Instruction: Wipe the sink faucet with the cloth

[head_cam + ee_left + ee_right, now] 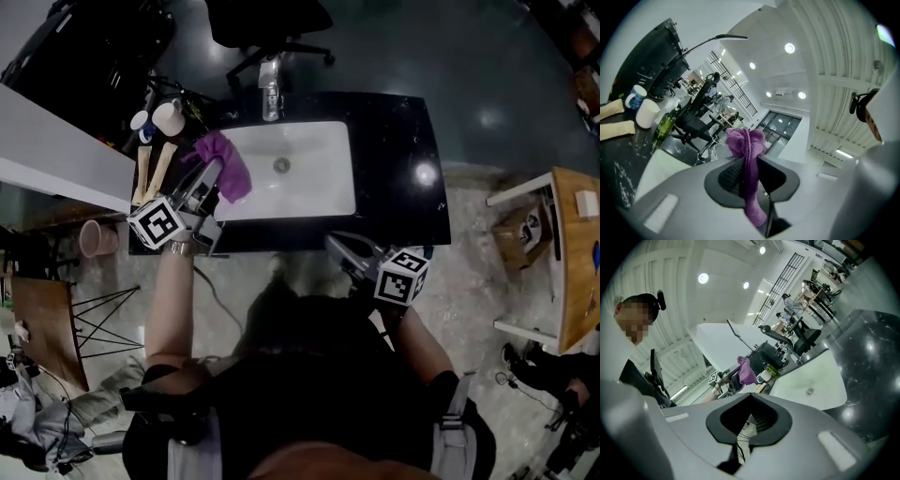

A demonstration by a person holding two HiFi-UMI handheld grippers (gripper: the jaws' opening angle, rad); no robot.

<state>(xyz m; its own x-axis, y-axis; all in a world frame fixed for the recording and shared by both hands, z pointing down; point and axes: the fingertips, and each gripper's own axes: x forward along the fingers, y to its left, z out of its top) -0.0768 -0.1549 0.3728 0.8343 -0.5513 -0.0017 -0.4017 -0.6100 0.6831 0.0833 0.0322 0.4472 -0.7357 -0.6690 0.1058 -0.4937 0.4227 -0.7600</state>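
A chrome faucet (270, 89) stands at the far rim of the white sink (323, 192), which is set in a black counter (398, 159). My left gripper (213, 172) hangs over the sink's left edge, shut on a purple cloth (225, 161). In the left gripper view the cloth (745, 143) is pinched between the jaws of that gripper (752, 185) and bunches above them. My right gripper (335, 246) is at the counter's near edge, shut with nothing in it. From the right gripper (747, 425) I see the cloth (746, 370) and the sink (815, 376).
White cups (167, 117) and two wooden-handled brushes (150, 169) sit on the counter left of the sink, with a green bottle (663, 126) near them. An office chair (267, 28) stands beyond the faucet. A wooden table (577, 253) is at the right.
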